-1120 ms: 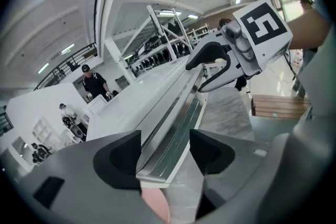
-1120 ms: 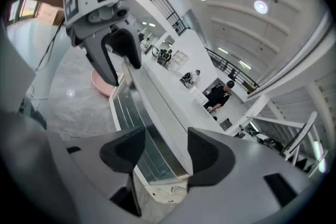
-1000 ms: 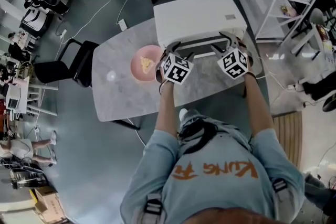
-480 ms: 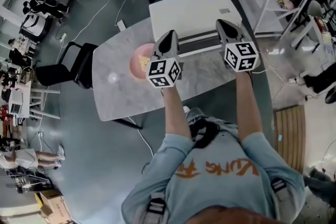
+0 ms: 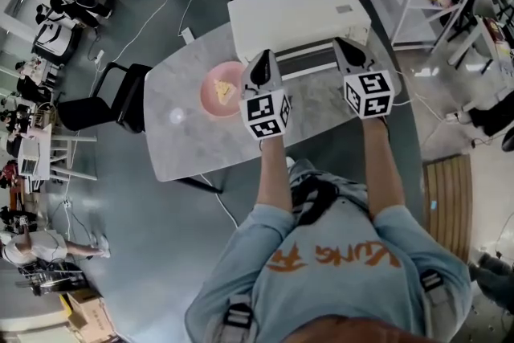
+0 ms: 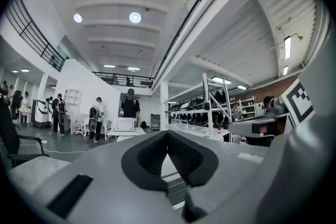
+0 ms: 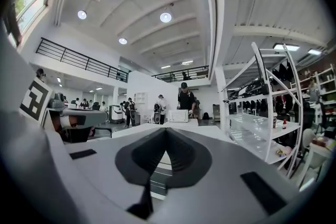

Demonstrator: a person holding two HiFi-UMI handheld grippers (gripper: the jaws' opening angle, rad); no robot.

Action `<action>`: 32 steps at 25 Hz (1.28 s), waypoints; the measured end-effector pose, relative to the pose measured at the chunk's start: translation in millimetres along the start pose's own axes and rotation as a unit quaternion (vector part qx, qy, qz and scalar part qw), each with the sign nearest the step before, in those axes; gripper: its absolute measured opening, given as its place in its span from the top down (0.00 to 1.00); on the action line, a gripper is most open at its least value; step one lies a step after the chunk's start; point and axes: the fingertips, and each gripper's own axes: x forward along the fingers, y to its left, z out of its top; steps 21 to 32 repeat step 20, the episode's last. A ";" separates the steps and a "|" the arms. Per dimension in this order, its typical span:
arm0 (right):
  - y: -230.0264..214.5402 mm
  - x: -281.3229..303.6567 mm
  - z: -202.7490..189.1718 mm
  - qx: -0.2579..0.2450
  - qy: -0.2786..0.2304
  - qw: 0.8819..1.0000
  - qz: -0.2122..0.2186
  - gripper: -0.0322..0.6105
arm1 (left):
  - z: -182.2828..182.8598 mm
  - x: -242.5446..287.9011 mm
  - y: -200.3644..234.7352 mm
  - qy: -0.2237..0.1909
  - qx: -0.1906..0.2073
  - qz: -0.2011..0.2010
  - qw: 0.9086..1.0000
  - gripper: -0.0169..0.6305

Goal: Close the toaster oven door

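Head view shows the white toaster oven (image 5: 297,12) on the marble worktop (image 5: 185,136) straight ahead of both tongs, its front directly off their tips. The left tongs (image 5: 261,64) and the right tongs (image 5: 345,48) point level at that front, one toward each end of the door (image 5: 309,58). Each pair is pressed together with nothing between its jaws, as the left gripper view (image 6: 167,134) and the right gripper view (image 7: 166,131) both show. Shut tips most likely serve as blunt pushers here. Setting them well apart along the door would spread the push so the flap swings up evenly instead of twisting on its hinge. The oven is a plain box with a flat pale top. From above, its door appears only as a narrow dark band with a lighter bar running along it, which suggests it stands upright, shut or very nearly so. Whether it is fully seated, or whether the tips touch it, cannot be told. In both gripper views the white top runs away just past the tips, with dark glass below. A pink plate (image 5: 206,96) holding a piece of food (image 5: 225,91) sits just outside the left tongs, clear of the door's swing.
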 end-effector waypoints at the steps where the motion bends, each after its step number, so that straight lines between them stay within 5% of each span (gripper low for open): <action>1: -1.5 -0.9 -0.4 0.000 0.001 1.000 -0.002 0.95 | 0.6 0.0 -0.2 -0.001 -0.001 0.000 1.000 0.97; 32: -2.5 -12.3 10.5 -0.026 -0.002 1.000 0.002 0.95 | 2.5 -1.1 -2.2 -0.022 -0.020 -0.008 1.000 0.97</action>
